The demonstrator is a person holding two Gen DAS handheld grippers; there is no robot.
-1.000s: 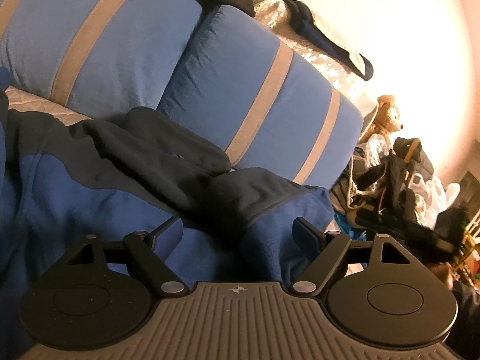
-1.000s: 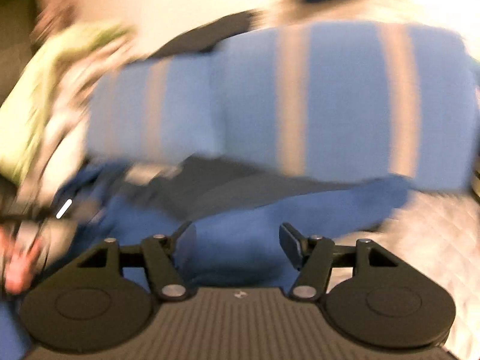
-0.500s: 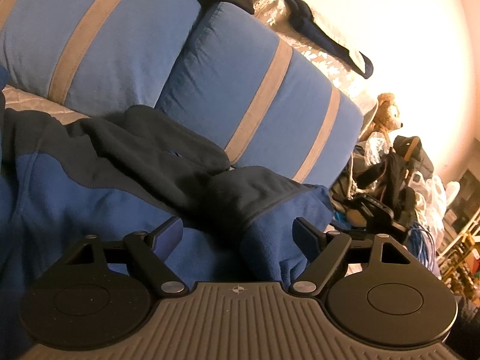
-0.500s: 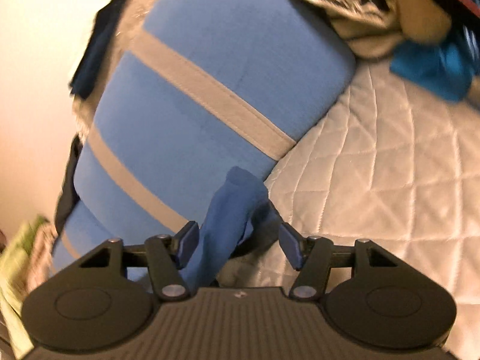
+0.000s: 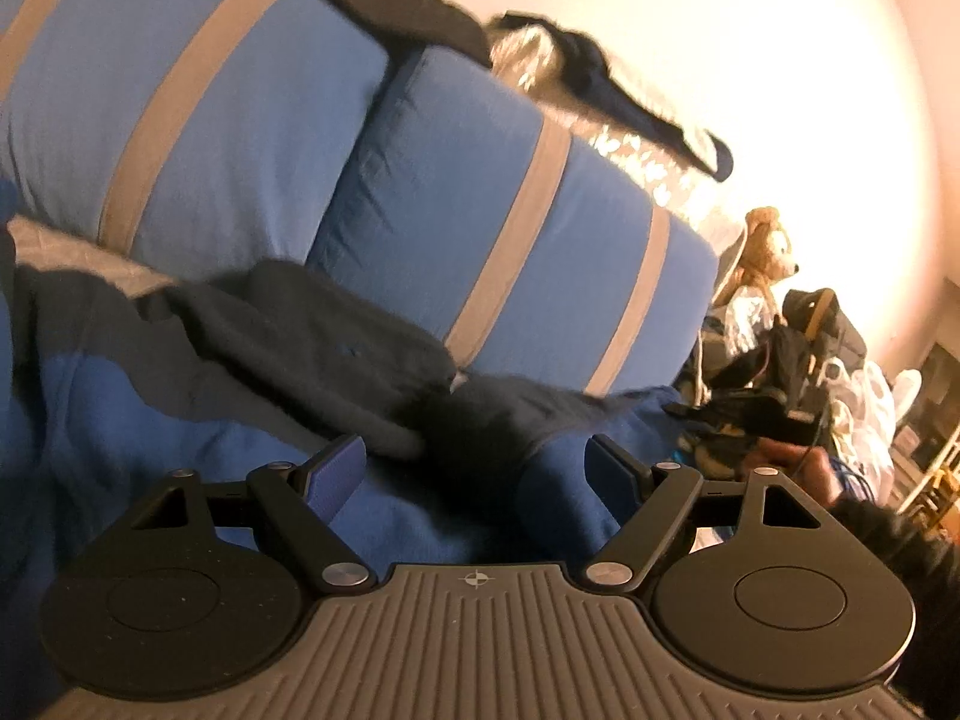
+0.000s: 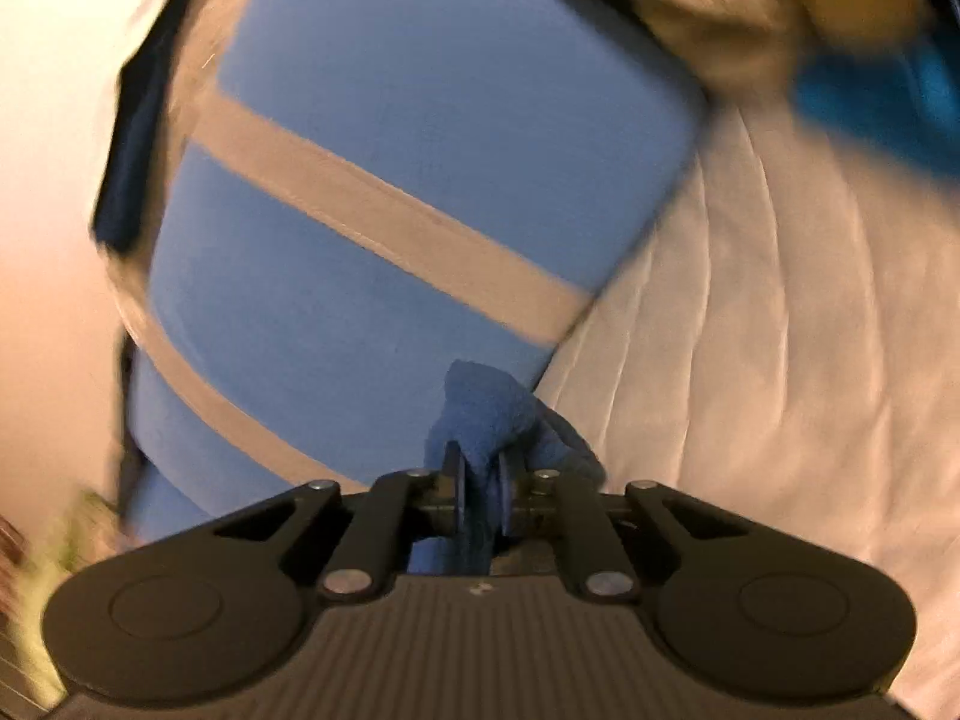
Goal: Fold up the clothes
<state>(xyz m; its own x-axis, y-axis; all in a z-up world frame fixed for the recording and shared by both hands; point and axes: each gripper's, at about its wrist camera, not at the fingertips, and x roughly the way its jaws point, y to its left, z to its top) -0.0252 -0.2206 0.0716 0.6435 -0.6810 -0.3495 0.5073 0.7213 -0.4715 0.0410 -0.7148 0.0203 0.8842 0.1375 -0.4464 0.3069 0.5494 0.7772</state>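
The right gripper (image 6: 480,492), wide apart a moment ago, is now pinching a blue fleece cuff (image 6: 480,414) between its fingertips, readying a fold, while the left gripper (image 5: 477,471) is hovering wide over the rumpled blue garment (image 5: 180,420) just ahead.

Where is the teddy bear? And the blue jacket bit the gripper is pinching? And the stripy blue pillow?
teddy bear (image 5: 765,246): left wrist view, on its head.
blue jacket (image 6: 480,402): right wrist view, on the bunched tip pinched by the right gripper (image 6: 480,489).
striped blue pillow (image 5: 510,240): left wrist view, on its blue front.
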